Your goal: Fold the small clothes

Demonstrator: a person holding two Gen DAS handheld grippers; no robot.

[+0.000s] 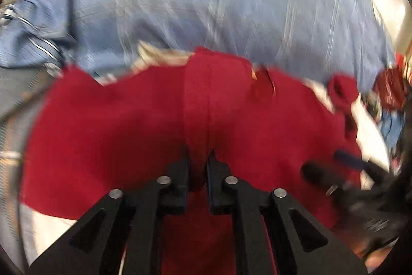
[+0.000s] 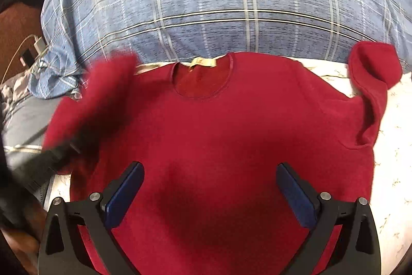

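Note:
A small red sweater (image 2: 219,135) lies flat on a white sheet, neck and tan label (image 2: 203,61) at the far side. Its right sleeve (image 2: 373,74) is bent up at the far right. My left gripper (image 1: 199,159) is shut on a fold of the red sleeve (image 1: 200,99) and holds it lifted; in the right wrist view this gripper (image 2: 59,153) and the blurred sleeve (image 2: 103,94) show at the left. My right gripper (image 2: 209,187) is open and empty, hovering over the sweater's lower body.
A blue plaid pillow (image 2: 231,4) lies right behind the sweater. The white floral sheet (image 2: 394,172) shows at the right. A white charger and cable (image 2: 38,44) sit at the far left beside the bed. Grey cloth (image 2: 23,120) lies at the left.

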